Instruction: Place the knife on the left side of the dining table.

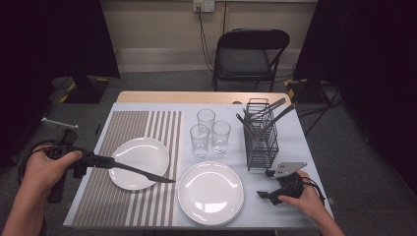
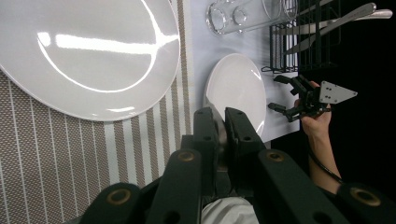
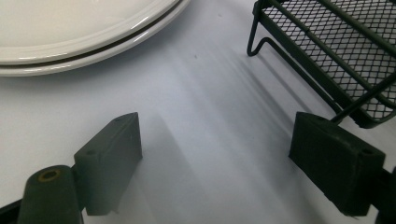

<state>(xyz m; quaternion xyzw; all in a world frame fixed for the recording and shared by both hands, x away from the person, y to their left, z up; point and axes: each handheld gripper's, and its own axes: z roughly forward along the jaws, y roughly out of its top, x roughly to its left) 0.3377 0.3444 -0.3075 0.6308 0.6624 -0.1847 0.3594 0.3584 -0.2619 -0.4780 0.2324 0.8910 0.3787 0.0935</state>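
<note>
High view: the left gripper is clamped on the handle of a knife, whose blade reaches out level over the striped mat and across the near edge of the left plate, its tip close to the gap between that plate and the right plate. In the left gripper view the jaws stand almost together with the pale handle pinched between them. The right gripper rests low on the cloth just in front of the rack, jaws wide apart and holding nothing; the right gripper view shows bare cloth between its pads, the plate rim to one side and the rack's foot to the other.

The work looks like laying a place setting, with the knife about to be set down beside a plate. To do that well, keep the grip firm so the handle does not twist, and bring the blade clear of the left plate's rim before lowering, or it may catch on the rim. Lower it flat, parallel to the mat's stripes, until it lies fully on the mat, and only then let the jaws part. The glasses stand well behind and are out of the path. The right gripper can stay where it is.
</note>
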